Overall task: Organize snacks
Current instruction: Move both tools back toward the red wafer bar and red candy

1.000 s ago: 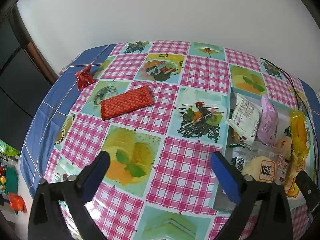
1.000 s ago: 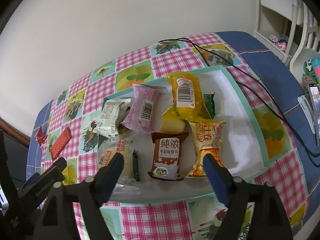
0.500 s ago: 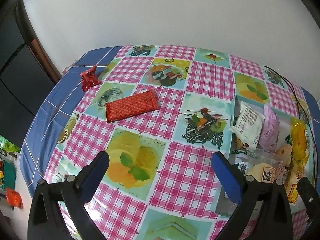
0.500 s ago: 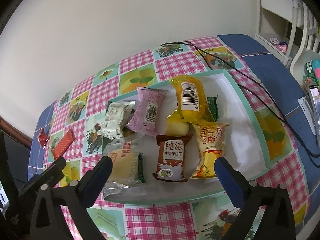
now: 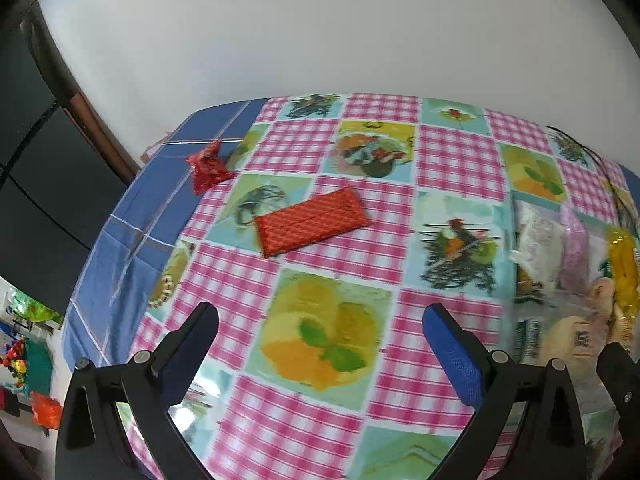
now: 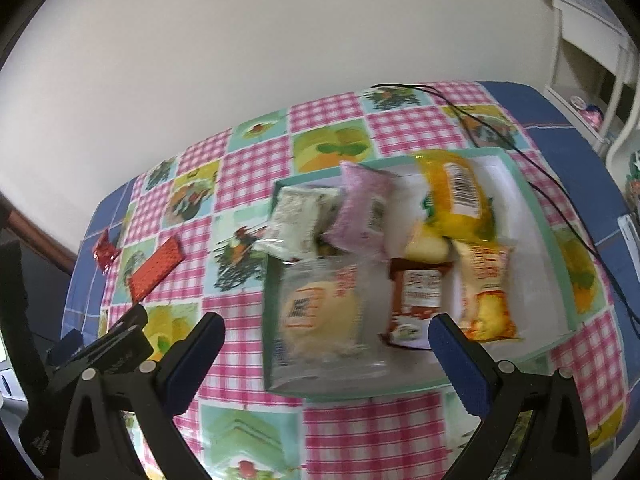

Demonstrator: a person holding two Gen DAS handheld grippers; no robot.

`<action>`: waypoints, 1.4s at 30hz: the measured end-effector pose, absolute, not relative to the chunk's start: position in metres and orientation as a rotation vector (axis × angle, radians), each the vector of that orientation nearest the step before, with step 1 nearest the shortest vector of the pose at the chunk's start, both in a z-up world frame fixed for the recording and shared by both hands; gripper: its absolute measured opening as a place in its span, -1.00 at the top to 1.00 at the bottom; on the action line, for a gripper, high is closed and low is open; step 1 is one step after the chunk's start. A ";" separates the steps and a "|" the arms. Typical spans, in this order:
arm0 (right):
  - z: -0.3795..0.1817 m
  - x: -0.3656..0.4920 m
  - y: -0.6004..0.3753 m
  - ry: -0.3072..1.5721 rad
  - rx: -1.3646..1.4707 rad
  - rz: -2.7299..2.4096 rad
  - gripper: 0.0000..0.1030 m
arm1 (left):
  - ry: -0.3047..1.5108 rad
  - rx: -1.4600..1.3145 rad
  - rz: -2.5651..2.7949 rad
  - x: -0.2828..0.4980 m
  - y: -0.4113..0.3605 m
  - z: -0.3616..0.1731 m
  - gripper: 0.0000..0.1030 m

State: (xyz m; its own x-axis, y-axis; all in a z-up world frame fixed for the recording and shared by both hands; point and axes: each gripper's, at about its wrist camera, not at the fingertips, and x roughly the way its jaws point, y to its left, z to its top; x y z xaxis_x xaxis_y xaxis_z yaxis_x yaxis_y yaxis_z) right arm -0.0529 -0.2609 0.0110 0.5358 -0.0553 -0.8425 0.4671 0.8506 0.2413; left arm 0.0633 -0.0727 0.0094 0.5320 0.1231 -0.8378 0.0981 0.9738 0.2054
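A flat red snack packet [image 5: 312,220] lies on the checked tablecloth, and a small crumpled red wrapper [image 5: 208,166] lies farther left near the blue border. Both also show in the right wrist view, the packet [image 6: 156,272] and the wrapper [image 6: 105,254]. A teal-rimmed white tray [image 6: 536,220] holds several snack packs, among them a yellow one [image 6: 456,196], a pink one [image 6: 364,212] and a brown one [image 6: 416,300]. My left gripper [image 5: 320,344] is open and empty, short of the red packet. My right gripper [image 6: 326,352] is open and empty above the tray's near edge.
A black cable [image 6: 500,136] runs across the cloth behind and to the right of the tray. The table's left edge [image 5: 92,264] drops to a dark cabinet and floor clutter. A white shelf [image 6: 588,64] stands at the far right. A pale wall backs the table.
Both grippers have moved left; the red packet sits more central before the left one. The right gripper's jaws have opened wider and the tray has shifted right in its view.
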 end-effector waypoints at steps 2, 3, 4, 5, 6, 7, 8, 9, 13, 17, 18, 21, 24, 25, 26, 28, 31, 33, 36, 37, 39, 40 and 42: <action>0.011 -0.047 -0.250 0.967 0.462 -0.308 -1.00 | 1.014 0.233 0.032 0.067 -0.062 0.010 -0.97; 0.011 -0.045 -0.244 0.969 0.456 -0.300 -1.00 | 1.019 0.222 0.035 0.069 -0.056 0.010 -0.97; 0.011 -0.043 -0.240 0.971 0.452 -0.294 -1.00 | 1.023 0.213 0.037 0.070 -0.052 0.010 -0.97; 0.011 -0.039 -0.234 0.975 0.445 -0.285 -1.00 | 1.028 0.199 0.041 0.072 -0.046 0.010 -0.97; 0.011 -0.038 -0.230 0.977 0.439 -0.281 -1.00 | 1.031 0.194 0.043 0.073 -0.042 0.010 -0.97; 0.010 -0.035 -0.224 0.979 0.431 -0.274 -1.00 | 1.033 0.192 0.046 0.075 -0.038 0.010 -0.97; 0.010 -0.033 -0.219 0.980 0.423 -0.268 -1.00 | 1.033 0.192 0.050 0.076 -0.034 0.010 -0.97; 0.009 -0.031 -0.214 0.983 0.417 -0.262 -1.00 | 1.033 0.191 0.055 0.077 -0.029 0.010 -0.97; 0.006 -0.023 -0.198 0.991 0.405 -0.242 -1.00 | 1.032 0.175 0.073 0.082 -0.013 0.011 -0.97; 0.002 -0.015 -0.181 0.995 0.390 -0.215 -1.00 | 1.034 0.163 0.078 0.086 0.002 0.011 -0.97; 0.001 -0.013 -0.177 0.997 0.384 -0.211 -1.00 | 1.033 0.164 0.079 0.086 0.005 0.011 -0.97; -0.002 -0.007 -0.165 1.007 0.360 -0.191 -1.00 | 1.026 0.176 0.088 0.089 0.015 0.010 -0.98; -0.006 -0.001 -0.155 1.014 0.343 -0.179 -1.00 | 1.016 0.181 0.088 0.093 0.026 0.007 -0.97; -0.006 0.001 -0.153 1.014 0.340 -0.173 -1.00 | 1.021 0.182 0.090 0.095 0.030 0.003 -0.97; -0.007 0.003 -0.151 1.015 0.340 -0.168 -1.00 | 1.031 0.181 0.094 0.097 0.034 -0.001 -0.97; -0.008 0.009 -0.146 1.013 0.348 -0.155 -1.00 | 1.056 0.164 0.096 0.103 0.043 -0.010 -0.97; -0.008 0.020 -0.137 1.010 0.351 -0.131 -1.00 | 1.070 0.132 0.084 0.112 0.055 -0.019 -0.97; -0.008 0.031 -0.128 1.008 0.323 -0.116 -1.00 | 1.071 0.140 0.070 0.120 0.061 -0.023 -0.97; -0.013 0.050 -0.118 1.025 0.282 -0.105 -1.00 | 1.071 0.151 0.049 0.136 0.072 -0.026 -0.97; -0.017 0.058 -0.115 1.036 0.283 -0.096 -1.00 | 1.071 0.151 0.043 0.141 0.076 -0.027 -0.97; -0.024 0.072 -0.109 1.057 0.295 -0.081 -1.00 | 1.074 0.151 0.026 0.156 0.085 -0.028 -0.97; -0.027 0.077 -0.108 1.065 0.301 -0.080 -1.00 | 1.076 0.161 0.020 0.165 0.089 -0.029 -0.97; -0.038 0.093 -0.103 1.093 0.326 -0.072 -1.00 | 1.075 0.188 0.017 0.179 0.095 -0.031 -0.97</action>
State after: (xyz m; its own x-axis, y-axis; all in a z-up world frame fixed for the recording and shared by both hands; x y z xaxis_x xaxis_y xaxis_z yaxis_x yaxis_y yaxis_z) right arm 0.0933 -0.1029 -0.0377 0.4629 0.1018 -0.8806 0.2170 0.9501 0.2239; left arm 0.1795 0.0951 -0.0306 0.4768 0.1048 -0.8727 0.0776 0.9840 0.1606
